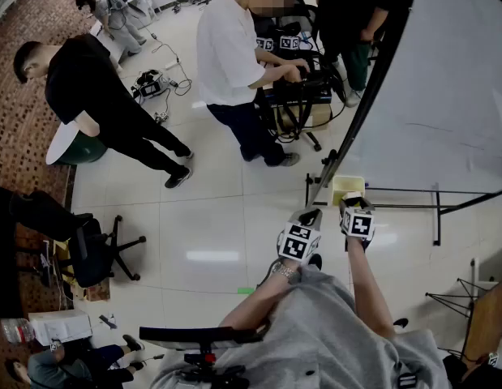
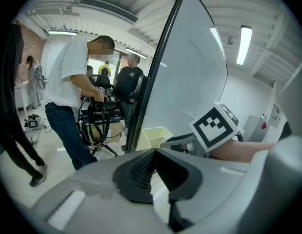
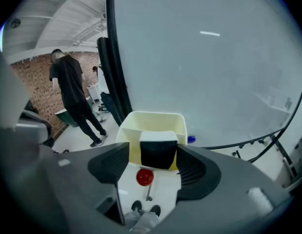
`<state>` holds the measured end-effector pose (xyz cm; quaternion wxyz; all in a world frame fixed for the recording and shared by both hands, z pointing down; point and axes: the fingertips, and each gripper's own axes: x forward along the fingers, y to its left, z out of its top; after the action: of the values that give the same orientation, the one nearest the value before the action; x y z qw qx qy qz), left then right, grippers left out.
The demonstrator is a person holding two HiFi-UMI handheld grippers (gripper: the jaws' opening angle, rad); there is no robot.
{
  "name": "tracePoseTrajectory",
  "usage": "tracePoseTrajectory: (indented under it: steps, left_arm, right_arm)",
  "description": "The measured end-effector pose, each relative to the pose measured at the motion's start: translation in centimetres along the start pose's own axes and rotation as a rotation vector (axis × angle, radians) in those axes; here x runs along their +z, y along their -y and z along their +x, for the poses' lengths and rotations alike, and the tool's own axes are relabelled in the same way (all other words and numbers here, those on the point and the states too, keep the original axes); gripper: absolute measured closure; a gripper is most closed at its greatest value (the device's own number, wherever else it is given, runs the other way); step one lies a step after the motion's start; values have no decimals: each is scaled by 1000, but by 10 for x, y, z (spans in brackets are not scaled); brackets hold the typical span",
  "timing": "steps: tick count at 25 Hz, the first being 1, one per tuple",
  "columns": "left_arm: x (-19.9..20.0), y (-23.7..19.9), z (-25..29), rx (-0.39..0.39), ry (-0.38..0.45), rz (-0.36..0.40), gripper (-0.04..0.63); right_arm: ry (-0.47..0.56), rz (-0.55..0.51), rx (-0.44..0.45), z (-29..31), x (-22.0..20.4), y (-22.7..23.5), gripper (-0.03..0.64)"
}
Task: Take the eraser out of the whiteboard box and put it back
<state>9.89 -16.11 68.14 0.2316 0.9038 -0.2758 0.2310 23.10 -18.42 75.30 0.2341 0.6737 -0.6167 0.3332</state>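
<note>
A pale yellow box [image 1: 348, 187] hangs at the whiteboard's [image 1: 445, 96] lower left edge. In the right gripper view the box [image 3: 153, 123] is straight ahead, with the eraser [image 3: 159, 150], white on top and black-faced, upright at its front. My right gripper [image 3: 151, 161] is open around the eraser: the right pad lies close to it, and a gap shows at the left pad. In the head view the right gripper [image 1: 353, 204] is at the box. My left gripper [image 1: 312, 215] hovers just left of it. Its pads meet, and the left gripper [image 2: 153, 153] holds nothing.
A red ball [image 3: 145, 177] shows below the box and a blue magnet [image 3: 191, 140] sits on the board. The whiteboard's stand legs [image 1: 437, 211] cross the floor to the right. People work at an equipment cart [image 1: 303, 96] behind. An office chair [image 1: 96, 250] stands at the left.
</note>
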Motion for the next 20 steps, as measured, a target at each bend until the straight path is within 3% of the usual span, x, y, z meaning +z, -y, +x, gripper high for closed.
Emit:
tracePoseTrajectory:
  steps: [4, 9, 13, 17, 20]
  left_arm:
    - [13, -10, 7, 5, 8, 10, 592]
    - [23, -13, 13, 7, 20, 13, 592]
    - [33, -16, 20, 11, 36, 2, 592]
    - [32, -11, 27, -1, 28, 7, 592]
    - [32, -10, 30, 0, 22, 14, 592]
  right_arm:
    - [-25, 22, -57, -4, -2, 3, 314]
    - [6, 6, -9, -3, -2, 1, 307]
    - [-18, -47, 25, -1, 0, -19, 306]
    - [-58, -16, 57, 20, -8, -18, 307]
    - [-63, -20, 84, 22, 1, -17, 345]
